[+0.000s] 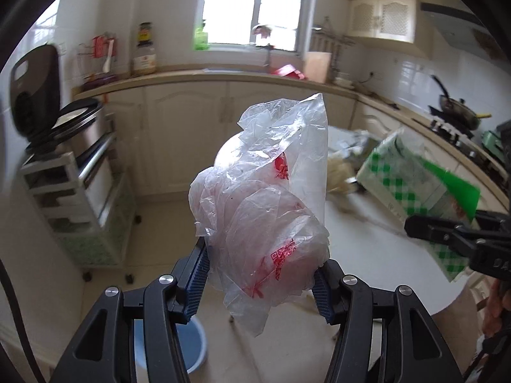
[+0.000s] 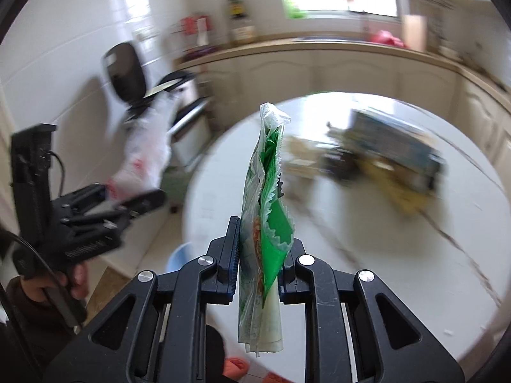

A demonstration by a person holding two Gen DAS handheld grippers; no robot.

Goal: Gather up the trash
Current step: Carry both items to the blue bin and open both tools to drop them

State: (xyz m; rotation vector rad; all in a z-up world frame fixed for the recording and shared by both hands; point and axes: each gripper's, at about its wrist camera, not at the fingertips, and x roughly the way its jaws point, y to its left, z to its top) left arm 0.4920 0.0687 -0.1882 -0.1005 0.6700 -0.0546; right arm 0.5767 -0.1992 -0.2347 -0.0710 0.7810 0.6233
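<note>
A crumpled clear plastic bag with red print stands up between the blue pads of my left gripper, which is shut on it. My right gripper is shut on a flat green-and-white checked wrapper, held on edge above the round white table. In the left wrist view the right gripper enters from the right with the wrapper. The right wrist view, blurred, has the left gripper at the left with the bag.
More litter lies at the far side of the table, including a blurred box. A blue bucket stands on the floor below the table's edge. A storage cart with a rice cooker is at the left. Counters run along the back and right.
</note>
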